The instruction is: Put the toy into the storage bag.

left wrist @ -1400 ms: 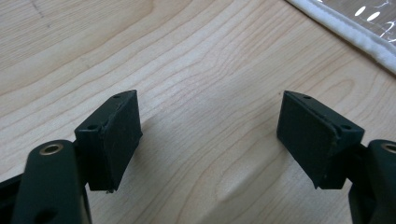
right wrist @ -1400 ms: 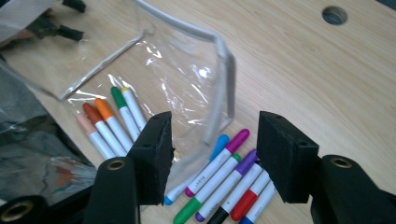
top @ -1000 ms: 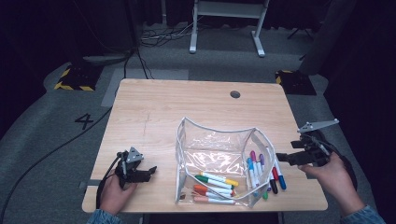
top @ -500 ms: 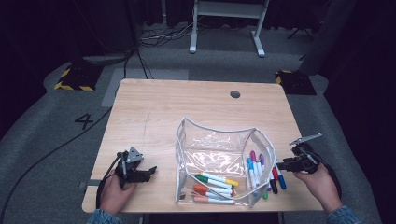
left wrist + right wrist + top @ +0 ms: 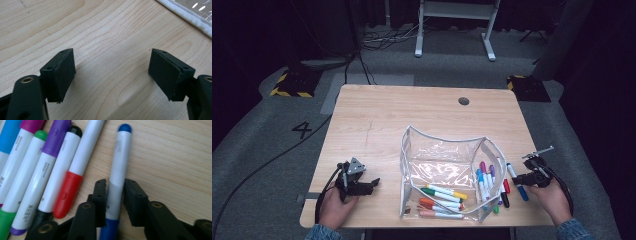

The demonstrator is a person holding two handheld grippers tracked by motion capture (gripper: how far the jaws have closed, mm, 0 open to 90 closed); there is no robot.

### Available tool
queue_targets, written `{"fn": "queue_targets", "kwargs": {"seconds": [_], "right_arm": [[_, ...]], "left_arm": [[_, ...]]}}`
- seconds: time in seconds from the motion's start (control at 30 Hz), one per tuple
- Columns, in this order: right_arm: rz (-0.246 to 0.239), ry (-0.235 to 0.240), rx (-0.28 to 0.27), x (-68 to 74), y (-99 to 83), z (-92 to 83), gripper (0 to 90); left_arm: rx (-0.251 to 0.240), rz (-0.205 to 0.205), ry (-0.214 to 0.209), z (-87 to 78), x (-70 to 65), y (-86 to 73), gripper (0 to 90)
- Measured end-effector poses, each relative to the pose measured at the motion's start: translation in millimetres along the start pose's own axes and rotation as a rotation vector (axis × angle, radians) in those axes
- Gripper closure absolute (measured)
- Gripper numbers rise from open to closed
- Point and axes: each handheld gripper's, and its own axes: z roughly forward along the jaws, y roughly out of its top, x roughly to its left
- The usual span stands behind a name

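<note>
While the left gripper (image 5: 112, 75) rests with jaws apart, the right gripper (image 5: 115, 202), now lower, has closed on the blue marker (image 5: 117, 177).

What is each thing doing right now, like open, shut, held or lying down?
Left hand-held gripper: open, nothing between its jaws.
Right hand-held gripper: jaws just closing around the blue marker.
Blue marker: lying flat on the table.
Clear pouch: open, markers inside.
Red marker: lying flat.

The blue marker (image 5: 117, 170) runs off the bottom edge, its cap partly hidden behind the right claw (image 5: 115, 202).
</note>
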Motion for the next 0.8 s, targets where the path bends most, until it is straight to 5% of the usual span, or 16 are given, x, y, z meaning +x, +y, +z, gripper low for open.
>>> {"fn": "queue_targets", "kwargs": {"seconds": [0.33, 0.8], "right_arm": [[0.023, 0.036, -0.01, -5.2, -1.0, -7.8, 75.9], [-0.111, 0.13, -0.163, 27.5, 9.7, -88.4, 75.9]], "left_arm": [[-0.001, -0.001, 0.0, 0.0, -0.1, 0.0, 21.9], [-0.001, -0.001, 0.0, 0.0, -0.1, 0.0, 21.9]]}}
